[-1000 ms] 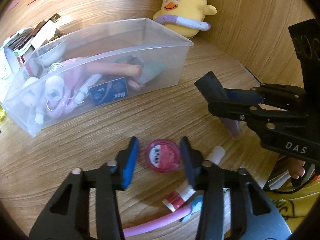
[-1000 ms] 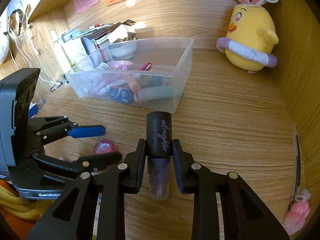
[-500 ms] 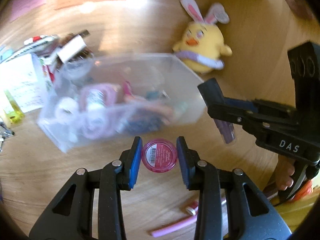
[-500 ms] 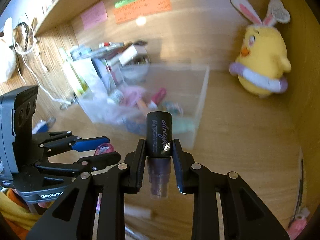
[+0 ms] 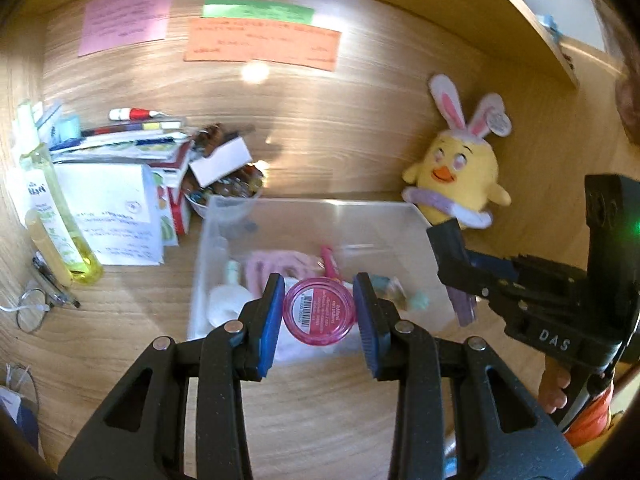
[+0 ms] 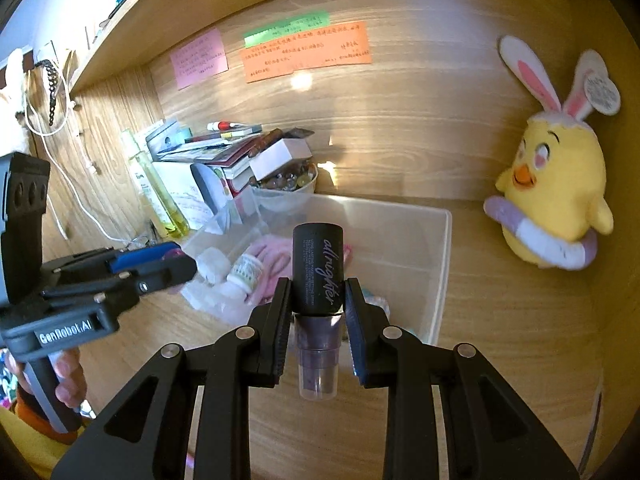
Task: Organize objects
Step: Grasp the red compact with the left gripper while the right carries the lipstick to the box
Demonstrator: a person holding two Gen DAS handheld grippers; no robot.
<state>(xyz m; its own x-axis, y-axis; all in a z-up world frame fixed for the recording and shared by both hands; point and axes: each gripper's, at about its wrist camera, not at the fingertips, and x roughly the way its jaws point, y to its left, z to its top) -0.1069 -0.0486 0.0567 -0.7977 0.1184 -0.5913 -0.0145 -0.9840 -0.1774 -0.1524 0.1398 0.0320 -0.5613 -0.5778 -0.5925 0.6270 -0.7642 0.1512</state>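
The left claw (image 5: pixel 319 312) gripped a round pink jar (image 5: pixel 319 311), barcode label up, above the near end of a clear plastic bin (image 5: pixel 416 248) on the tabletop (image 5: pixel 132 316). The right claw (image 6: pixel 317 316) clamped a dark spray bottle (image 6: pixel 318 276) lettered "all nighter", upright over the bin's near wall. A yellow bunny-eared chick plush (image 6: pixel 560 192) sat at two o'clock of the bin, stacked books (image 5: pixel 128 140) at ten o'clock.

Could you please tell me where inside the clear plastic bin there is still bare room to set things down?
The clear plastic bin is bare along its right side and far end, toward the yellow plush chick. Its left half is crowded: a pink cloth, white pads and a small white bottle.
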